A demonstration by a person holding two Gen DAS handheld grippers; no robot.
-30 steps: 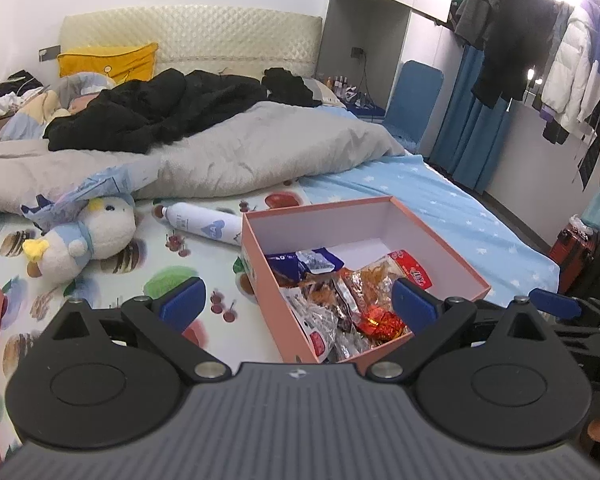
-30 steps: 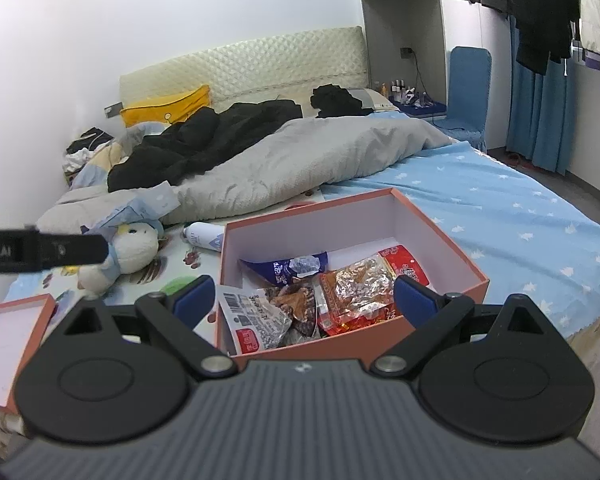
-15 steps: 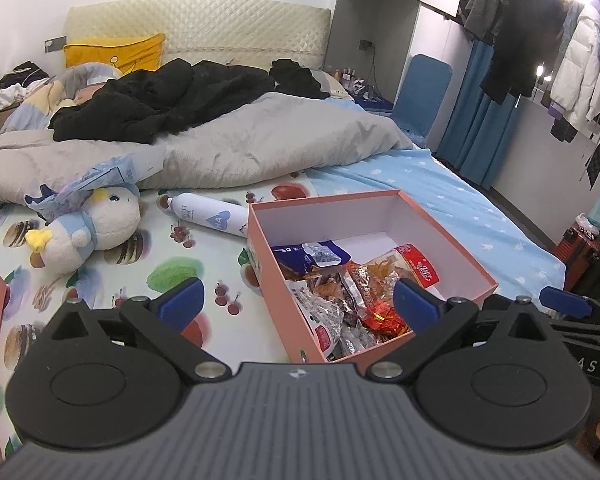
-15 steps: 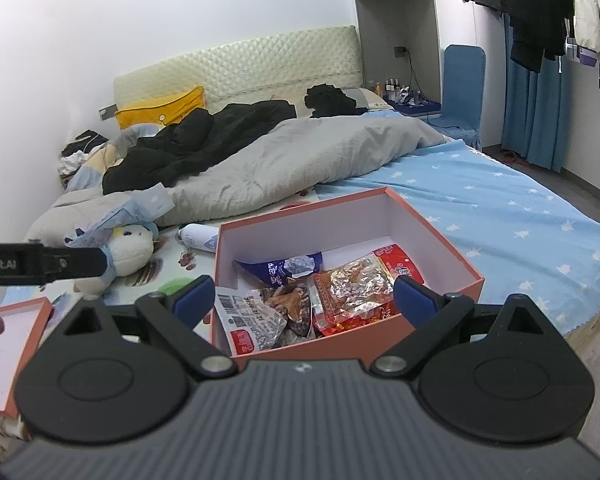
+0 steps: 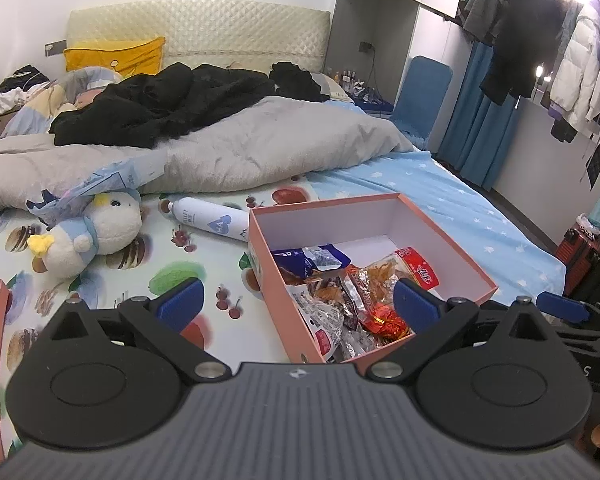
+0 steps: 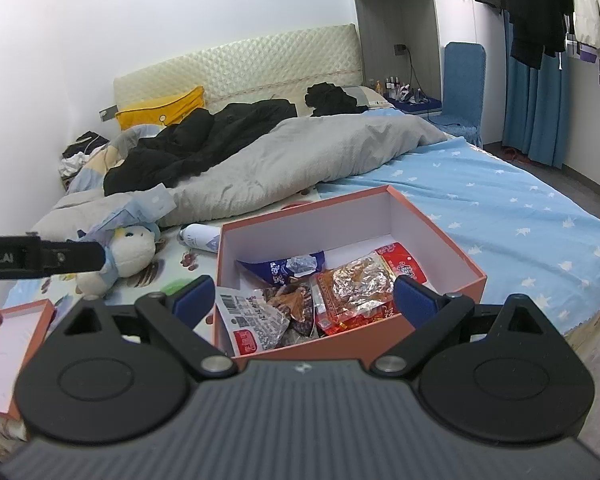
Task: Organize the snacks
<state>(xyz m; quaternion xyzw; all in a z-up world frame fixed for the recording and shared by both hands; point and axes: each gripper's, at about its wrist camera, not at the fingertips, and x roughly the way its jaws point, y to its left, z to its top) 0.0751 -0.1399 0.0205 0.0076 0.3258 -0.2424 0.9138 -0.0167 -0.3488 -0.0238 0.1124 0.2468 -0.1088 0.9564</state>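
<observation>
Left wrist view: left gripper [image 5: 296, 304] spread wide, nothing held; snack packets [image 5: 352, 292] heaped in the near end of the pink box [image 5: 448, 240], far end bare
Right wrist view: right gripper [image 6: 304, 298] wide apart, empty, hovering before the box; lid [image 6: 4, 344] lies apart, at left
Progress: snacks appear boxed; tidying and lidding judged outstanding

bright indoor | window glare (top right) | fisheye-bent edges | sharp

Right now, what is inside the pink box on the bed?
The pink box holds snack packets heaped at its near end; the far end shows bare floor. Anything under the heap is hidden.
</observation>
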